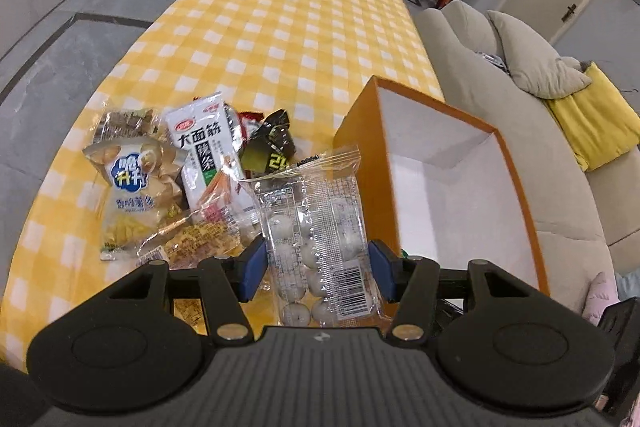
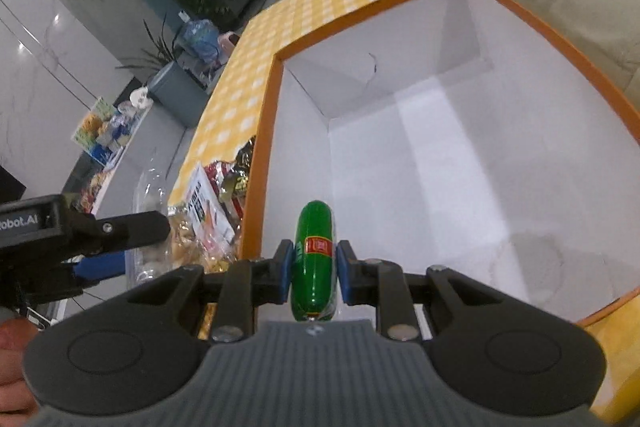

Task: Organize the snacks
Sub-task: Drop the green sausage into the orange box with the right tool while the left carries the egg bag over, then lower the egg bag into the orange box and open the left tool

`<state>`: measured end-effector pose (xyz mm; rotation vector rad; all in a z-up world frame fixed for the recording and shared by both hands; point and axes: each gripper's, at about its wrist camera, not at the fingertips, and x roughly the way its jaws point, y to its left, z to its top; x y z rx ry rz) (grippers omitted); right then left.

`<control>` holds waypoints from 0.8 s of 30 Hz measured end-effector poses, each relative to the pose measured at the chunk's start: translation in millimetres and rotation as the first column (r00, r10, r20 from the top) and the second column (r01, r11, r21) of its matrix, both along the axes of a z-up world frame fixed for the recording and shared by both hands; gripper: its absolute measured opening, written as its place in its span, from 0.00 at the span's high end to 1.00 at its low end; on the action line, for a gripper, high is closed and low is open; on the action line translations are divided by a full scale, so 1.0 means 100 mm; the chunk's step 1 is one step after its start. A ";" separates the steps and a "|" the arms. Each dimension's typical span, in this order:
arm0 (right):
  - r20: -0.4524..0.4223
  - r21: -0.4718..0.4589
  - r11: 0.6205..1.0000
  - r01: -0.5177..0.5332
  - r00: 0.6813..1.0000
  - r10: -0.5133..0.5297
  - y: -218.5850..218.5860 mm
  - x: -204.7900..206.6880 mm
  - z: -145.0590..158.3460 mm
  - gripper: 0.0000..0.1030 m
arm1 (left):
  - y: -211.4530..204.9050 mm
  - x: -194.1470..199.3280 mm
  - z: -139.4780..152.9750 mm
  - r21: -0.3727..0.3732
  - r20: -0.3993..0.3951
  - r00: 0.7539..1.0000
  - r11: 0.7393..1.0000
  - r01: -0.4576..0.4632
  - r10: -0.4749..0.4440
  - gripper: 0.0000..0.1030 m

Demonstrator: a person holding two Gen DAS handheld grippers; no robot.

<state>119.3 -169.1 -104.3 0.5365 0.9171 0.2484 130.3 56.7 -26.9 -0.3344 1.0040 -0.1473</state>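
The right gripper (image 2: 313,275) is clamping a green sausage stick (image 2: 314,255) between its blue pads (image 2: 285,275), which are pressing on the stick near its middle while its rounded end is pointing forward over the near edge of the orange box (image 2: 264,155). The stick looks light and fairly firm, with a glossy skin that could slide — a grip across the middle, as here, seems the safest hold. Below it the box's white floor is showing bare.

The left gripper (image 1: 318,267) is gripping a clear packet of white round sweets (image 1: 320,235), its pads (image 1: 256,265) bearing on both sides of the packet's lower half. The film is thin and crinkly and the balls inside probably shift, so I judge the packet to be floppy and light, best held across the filled part rather than by the empty seal. The packet is standing up between the fingers, just beside the box's orange wall (image 1: 356,163).

Beyond it the remaining snack pile (image 1: 180,183) is lying on the yellow checked tablecloth (image 1: 280,27) — crisp bags and wrappers overlapping, just left of the box.
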 end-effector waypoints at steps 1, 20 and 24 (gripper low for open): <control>-0.008 0.003 1.000 -0.008 1.000 0.008 0.00 0.02 0.00 0.79 | 0.01 0.00 -0.02 0.000 -0.007 1.000 1.000 -0.001 0.001 0.39; 0.146 -0.103 0.993 0.061 0.988 -0.045 -0.50 -0.17 0.46 0.66 | -0.41 -0.14 0.32 -0.002 0.044 0.995 0.996 0.088 -0.088 0.39; 0.192 -0.080 0.979 0.186 0.967 -0.168 -0.80 -0.26 0.55 0.57 | -0.73 -0.10 0.26 -0.013 0.027 0.991 0.991 0.132 -0.132 0.39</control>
